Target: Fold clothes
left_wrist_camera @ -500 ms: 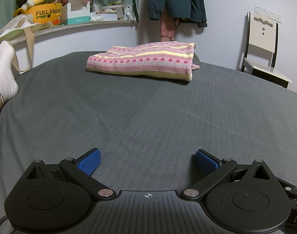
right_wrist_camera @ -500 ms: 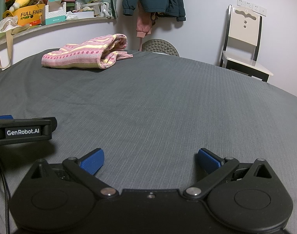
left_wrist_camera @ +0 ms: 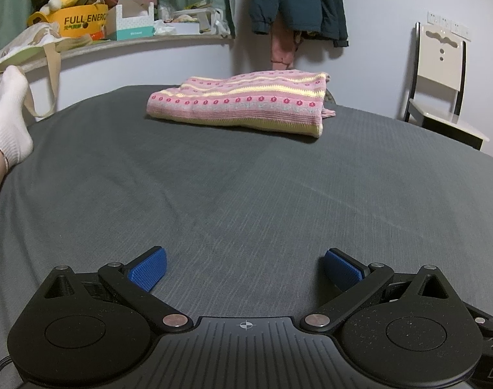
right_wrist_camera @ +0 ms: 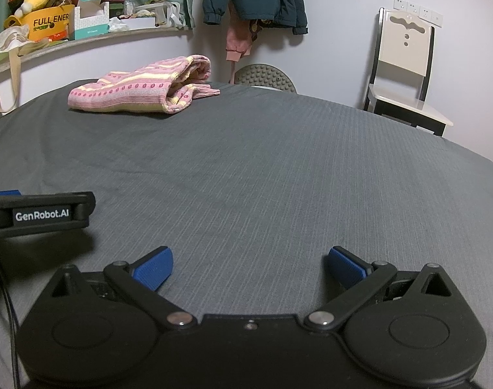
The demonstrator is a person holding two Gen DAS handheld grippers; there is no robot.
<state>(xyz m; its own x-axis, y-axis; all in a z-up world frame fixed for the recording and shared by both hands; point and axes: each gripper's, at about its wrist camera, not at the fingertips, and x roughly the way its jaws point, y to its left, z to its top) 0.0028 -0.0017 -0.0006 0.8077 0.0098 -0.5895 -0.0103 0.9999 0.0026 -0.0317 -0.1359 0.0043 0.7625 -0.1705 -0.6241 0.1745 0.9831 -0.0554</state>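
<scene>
A folded pink, yellow and grey knitted sweater (left_wrist_camera: 243, 103) lies at the far side of the grey bed sheet (left_wrist_camera: 246, 194); in the right wrist view the sweater (right_wrist_camera: 139, 92) sits far left. My left gripper (left_wrist_camera: 245, 270) is open, low over the sheet, well short of the sweater, with nothing between its blue pads. My right gripper (right_wrist_camera: 250, 267) is also open and holds nothing. The body of the left gripper (right_wrist_camera: 39, 214) shows at the left edge of the right wrist view.
A person's foot in a white sock (left_wrist_camera: 8, 120) rests at the bed's left edge. A cluttered shelf (left_wrist_camera: 117, 39) runs along the back wall, with jackets (left_wrist_camera: 298, 3) hanging beside it. A white chair (right_wrist_camera: 405, 81) stands at the right, and a round grey cushion (right_wrist_camera: 266, 76) lies behind the bed.
</scene>
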